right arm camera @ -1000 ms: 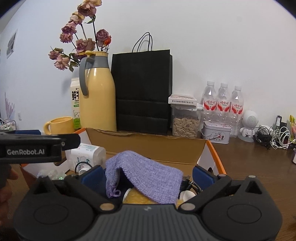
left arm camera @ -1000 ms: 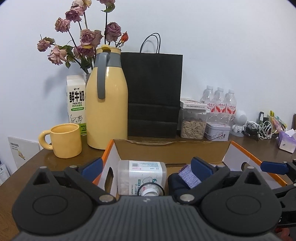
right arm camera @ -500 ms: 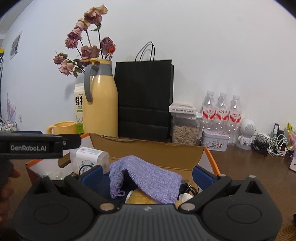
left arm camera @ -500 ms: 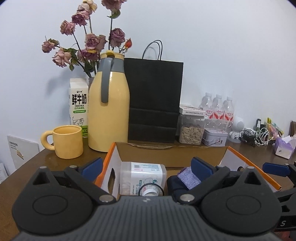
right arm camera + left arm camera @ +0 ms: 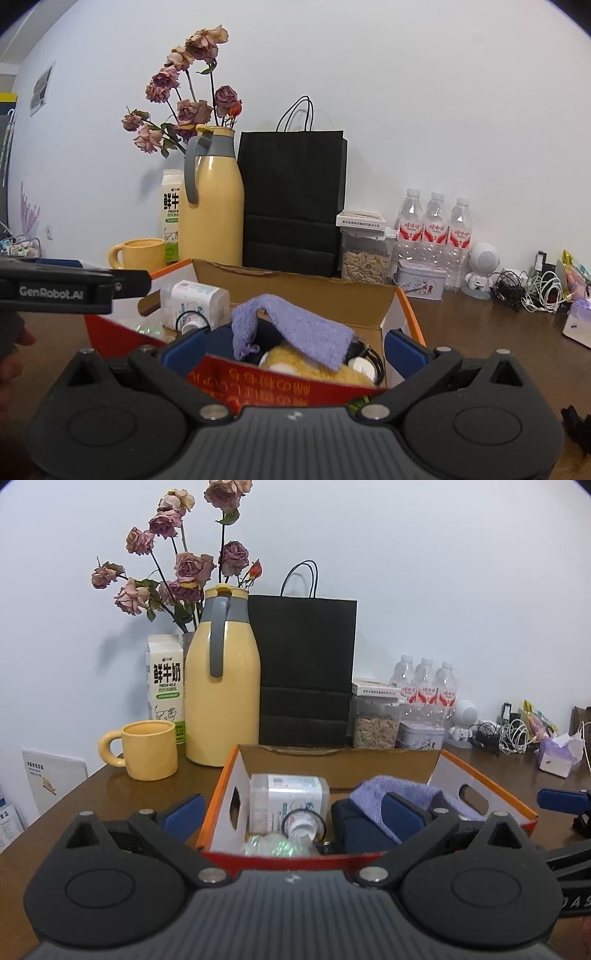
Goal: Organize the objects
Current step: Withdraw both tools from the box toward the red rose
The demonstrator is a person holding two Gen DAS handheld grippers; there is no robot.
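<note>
I work at a brown table [image 5: 74,812] against a white wall [image 5: 443,572]. A cardboard box [image 5: 343,764] with orange rims and red front wall sits just in front of both my claws, flaps open. Bare table lies to its left in the left view and to its right in the right view.

Behind the box stand, largest first: a black paper bag [image 5: 306,672], a yellow flask [image 5: 221,701] with dried roses [image 5: 184,565] behind it, a milk carton [image 5: 166,690] reading "FRESH MILK", one yellow mug [image 5: 147,749], a clear jar [image 5: 375,723] of seeds, three water bottles [image 5: 436,225] with red labels, a small tin [image 5: 421,282], a white toy robot [image 5: 482,269] and tangled cables [image 5: 528,290].

Inside the box: a white labelled tub [image 5: 288,801] on its side at left, a purple cloth [image 5: 295,325] draped over a dark item and a yellow plush [image 5: 314,369].

My left claw [image 5: 291,808] is spread wide, empty, its fingers astride the box's left front corner. My right claw [image 5: 293,345] is spread wide too, empty, over the near wall. The left tool's side reads "GenRobot.AI".
</note>
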